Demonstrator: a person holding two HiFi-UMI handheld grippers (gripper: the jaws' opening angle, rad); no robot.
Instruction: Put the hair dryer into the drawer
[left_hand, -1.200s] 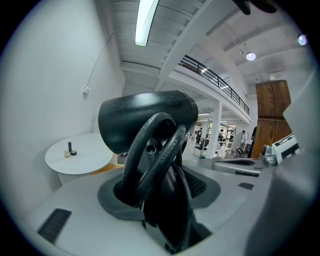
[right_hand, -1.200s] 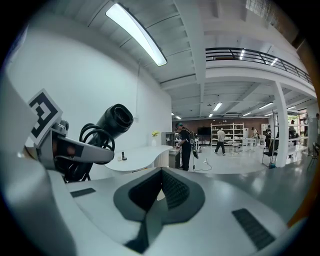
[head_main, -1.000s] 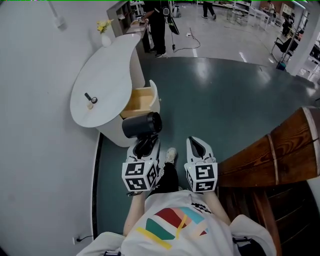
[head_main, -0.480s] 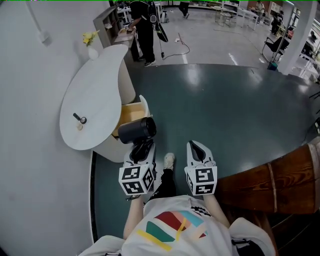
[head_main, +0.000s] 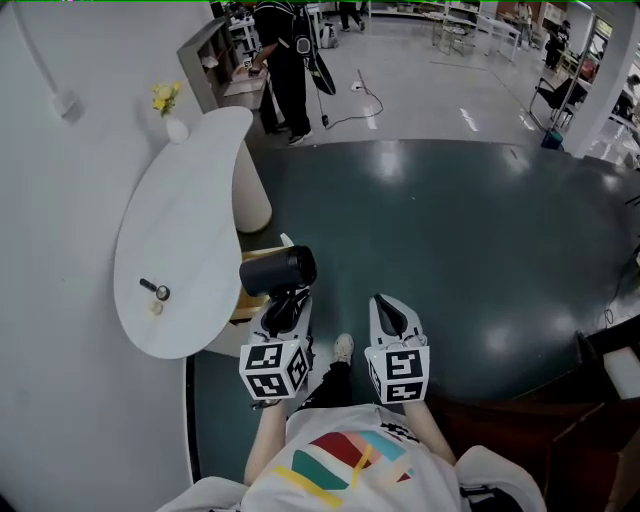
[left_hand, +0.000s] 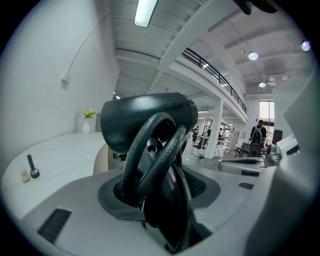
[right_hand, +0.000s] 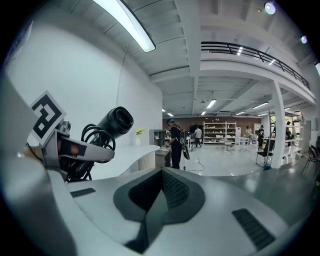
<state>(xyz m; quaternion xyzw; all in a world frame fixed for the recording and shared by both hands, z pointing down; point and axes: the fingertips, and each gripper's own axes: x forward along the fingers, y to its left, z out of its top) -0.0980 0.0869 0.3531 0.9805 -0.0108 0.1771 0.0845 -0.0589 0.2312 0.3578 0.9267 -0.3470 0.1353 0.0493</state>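
The black hair dryer (head_main: 278, 270) has its handle and coiled cord clamped in my left gripper (head_main: 285, 308), which is shut on it, barrel lying crosswise above the jaws. In the left gripper view the hair dryer (left_hand: 150, 120) fills the centre, its cord looped between the jaws of that gripper (left_hand: 161, 210). The open wooden drawer (head_main: 248, 303) shows just left of and below the dryer, mostly hidden under the white table top (head_main: 170, 250). My right gripper (head_main: 389, 312) hovers beside the left one over the floor, shut and empty. Its view shows the hair dryer (right_hand: 114, 122) to the left.
A small black object (head_main: 153, 290) and a cream one (head_main: 157, 308) lie on the table; a white vase with yellow flowers (head_main: 170, 115) stands at its far end. A person (head_main: 285, 60) stands at a desk behind. My shoe (head_main: 343, 347) is on the dark green floor (head_main: 450, 240).
Both grippers have travelled forward together with the dryer. The table and the open drawer have come closer and now sit directly beside the dryer; the wooden stairs at the right have left the view.
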